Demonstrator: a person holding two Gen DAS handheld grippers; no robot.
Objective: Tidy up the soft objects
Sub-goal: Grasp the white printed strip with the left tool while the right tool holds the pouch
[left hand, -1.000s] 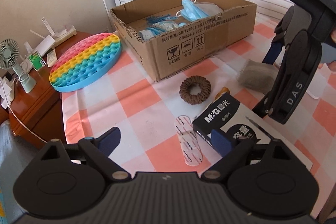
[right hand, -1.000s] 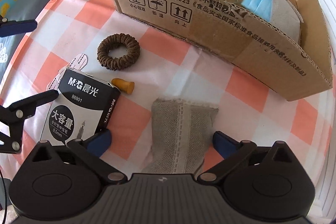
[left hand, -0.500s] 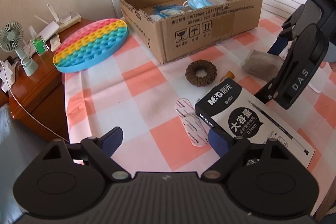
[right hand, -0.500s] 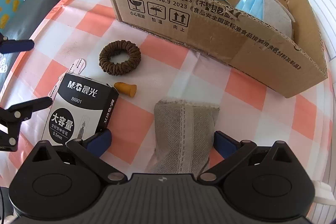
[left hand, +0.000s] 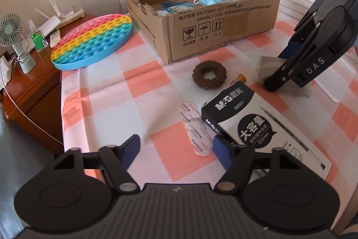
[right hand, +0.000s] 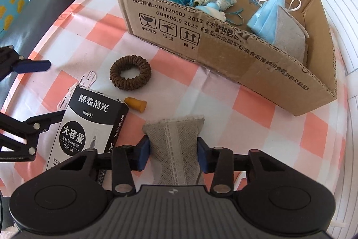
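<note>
A grey fabric mask (right hand: pixel 174 138) lies on the checked tablecloth. My right gripper (right hand: pixel 173 149) points steeply down over it, jaws closing, both blue pads pressed on its sides. The open cardboard box (right hand: pixel 223 55) behind holds blue masks, a tasselled pouch and a grey mask. A brown scrunchie (right hand: pixel 130 76) and an orange earplug (right hand: pixel 136 103) lie in front of the box. My left gripper (left hand: pixel 176 151) hovers near the table's left edge, jaws closing with nothing gripped; only cloth and a plaster strip (left hand: pixel 197 127) show below them.
A black pen box (left hand: pixel 241 118) lies beside my left gripper's right finger. A round rainbow pop-it toy (left hand: pixel 94 39) rests at the table's far left corner. A wooden cabinet (left hand: pixel 33 82) with a small fan (left hand: pixel 11 30) stands beyond the left edge.
My right gripper's jaws went from wide open around the grey mask to closed against its sides. My left gripper's jaws narrowed, and its view tipped up slightly.
</note>
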